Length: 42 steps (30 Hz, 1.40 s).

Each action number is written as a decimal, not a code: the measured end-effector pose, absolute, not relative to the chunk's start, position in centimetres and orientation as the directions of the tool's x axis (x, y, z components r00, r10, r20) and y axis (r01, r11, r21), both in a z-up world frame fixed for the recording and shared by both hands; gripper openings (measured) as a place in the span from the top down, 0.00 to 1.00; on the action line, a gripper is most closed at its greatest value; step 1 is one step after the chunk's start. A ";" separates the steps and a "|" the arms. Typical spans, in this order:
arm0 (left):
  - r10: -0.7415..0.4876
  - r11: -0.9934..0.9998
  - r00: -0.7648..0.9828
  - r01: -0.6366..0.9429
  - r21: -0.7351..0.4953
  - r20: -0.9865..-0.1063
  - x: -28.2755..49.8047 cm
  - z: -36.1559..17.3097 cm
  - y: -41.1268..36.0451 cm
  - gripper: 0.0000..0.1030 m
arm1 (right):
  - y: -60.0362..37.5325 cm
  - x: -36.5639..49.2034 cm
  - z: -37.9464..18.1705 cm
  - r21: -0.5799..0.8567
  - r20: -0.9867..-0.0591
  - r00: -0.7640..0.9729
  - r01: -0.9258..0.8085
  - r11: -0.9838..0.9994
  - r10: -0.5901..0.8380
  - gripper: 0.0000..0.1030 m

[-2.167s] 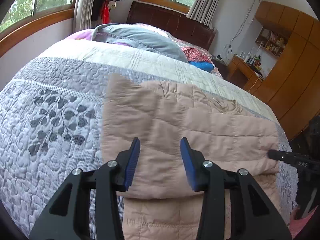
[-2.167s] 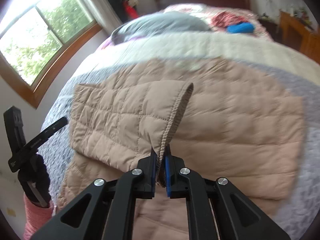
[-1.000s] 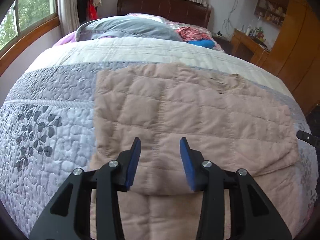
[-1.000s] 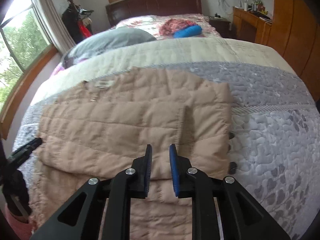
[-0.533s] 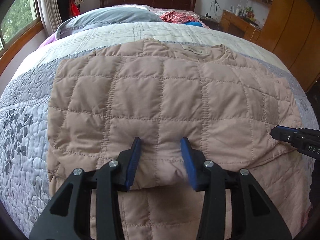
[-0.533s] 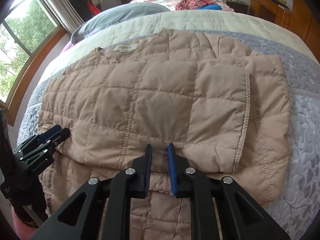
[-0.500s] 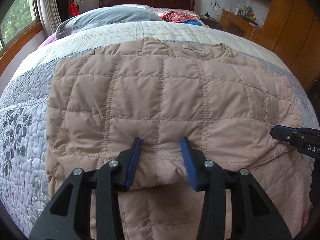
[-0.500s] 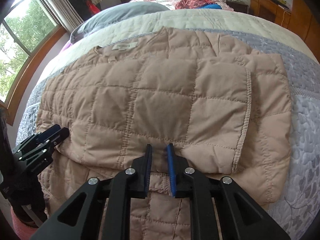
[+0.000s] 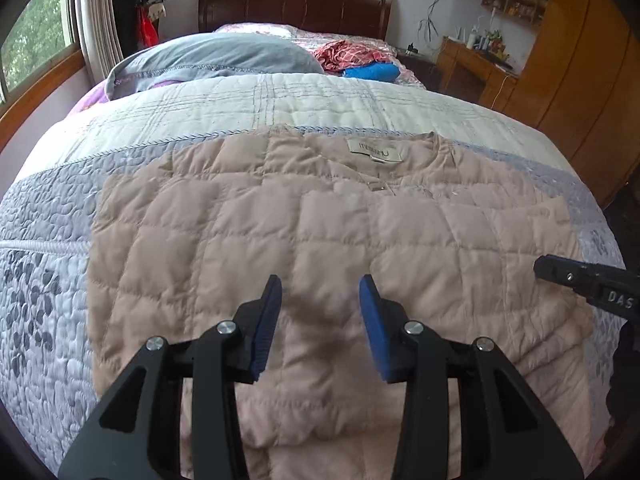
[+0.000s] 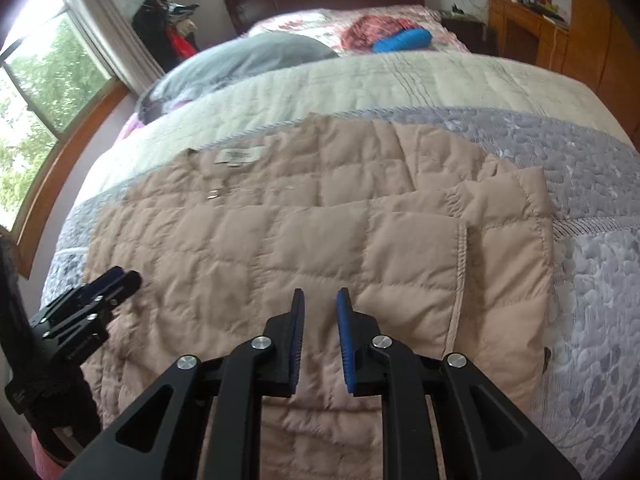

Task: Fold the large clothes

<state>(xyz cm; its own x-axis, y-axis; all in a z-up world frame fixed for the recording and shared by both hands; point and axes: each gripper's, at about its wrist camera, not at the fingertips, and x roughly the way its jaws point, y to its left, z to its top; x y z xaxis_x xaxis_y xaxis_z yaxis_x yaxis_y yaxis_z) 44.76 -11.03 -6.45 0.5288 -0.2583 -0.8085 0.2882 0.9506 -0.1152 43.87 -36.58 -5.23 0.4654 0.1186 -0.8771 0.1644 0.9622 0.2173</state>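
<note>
Bedroom daylight falls across a grey and cream quilted bedspread [image 9: 44,320], where the beige quilted jacket [image 9: 280,232] lies spread flat, both sleeves folded in across its front.

Nearest, the left gripper [image 9: 319,320] hangs over the jacket's lower half with its jaws spread wide, holding nothing. The right gripper [image 10: 320,334] hovers likewise, its jaws parted by a narrower gap, empty too.

The risk, as I judge it: puffy, slippery padding may spring back, so the folded sleeve [image 10: 504,264] on the right could slide open once the hem is lifted, or a pinch may catch only the top layer.

Farther off, the neck label [image 9: 374,149] reads blurred. The hem is hidden beneath both grippers. Beyond lie a grey pillow [image 9: 216,60] and a blue bundle [image 10: 402,39] I cannot identify.
</note>
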 end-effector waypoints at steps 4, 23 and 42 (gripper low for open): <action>-0.268 0.949 0.448 0.275 -0.154 -0.853 47.2 -8.9 -11.5 0.59 | -38.1 45.5 -8.3 0.265 -0.897 0.409 0.197 0.944 0.167 0.86; -0.266 0.948 0.453 0.282 -0.147 -0.851 29.8 -5.8 6.7 0.30 | -42.0 22.6 -3.6 0.335 -0.805 0.513 -0.020 0.942 0.297 0.51; -0.392 0.920 0.410 0.174 -0.351 -0.823 16.9 -12.1 14.4 0.27 | -41.0 7.8 -9.8 0.403 -0.810 0.465 -0.002 0.915 0.357 0.45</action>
